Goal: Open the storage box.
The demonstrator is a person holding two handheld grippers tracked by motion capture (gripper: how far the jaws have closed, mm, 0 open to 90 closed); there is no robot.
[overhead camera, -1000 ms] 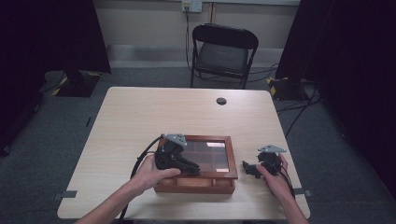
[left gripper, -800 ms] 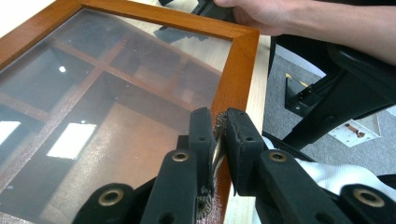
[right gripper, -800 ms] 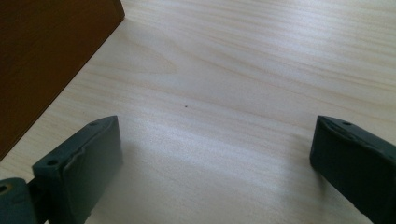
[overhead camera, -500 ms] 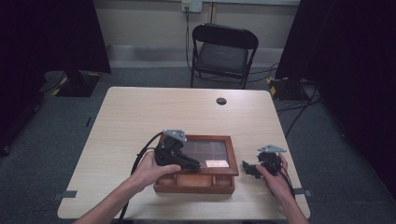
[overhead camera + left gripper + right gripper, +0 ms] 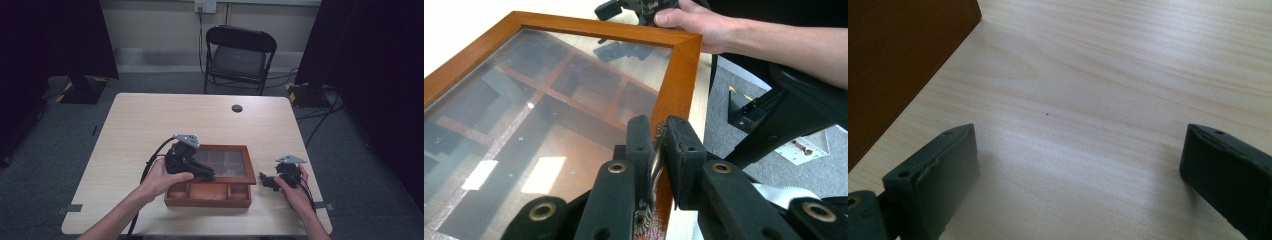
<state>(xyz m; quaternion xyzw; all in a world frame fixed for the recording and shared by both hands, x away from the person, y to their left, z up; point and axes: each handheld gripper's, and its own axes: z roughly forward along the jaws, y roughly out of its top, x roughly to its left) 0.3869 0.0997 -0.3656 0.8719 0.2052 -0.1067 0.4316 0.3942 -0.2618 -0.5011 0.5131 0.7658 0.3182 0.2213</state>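
Note:
A brown wooden box point(image 5: 207, 194) with inner compartments sits near the table's front edge. Its glass-paned lid point(image 5: 222, 162) is tilted up off the box. My left gripper point(image 5: 209, 175) reaches over the lid's front edge. In the left gripper view the left gripper point(image 5: 658, 145) is shut on a small metal clasp point(image 5: 656, 156) on the lid's wooden frame point(image 5: 679, 80). To the right of the box, my right gripper point(image 5: 266, 181) rests low on the table. The right gripper point(image 5: 1078, 165) stands wide open over bare wood, with the box's side point(image 5: 893, 60) at its left.
The pale wooden table point(image 5: 150, 125) has a small black round cap point(image 5: 237, 108) near its far edge. A black folding chair point(image 5: 240, 50) stands behind the table. Cables run over the grey floor at the right.
The lid has swung up from lying nearly flat, and the box's front compartments now show beneath it. The left hand shifted slightly with it. The right gripper has stayed put.

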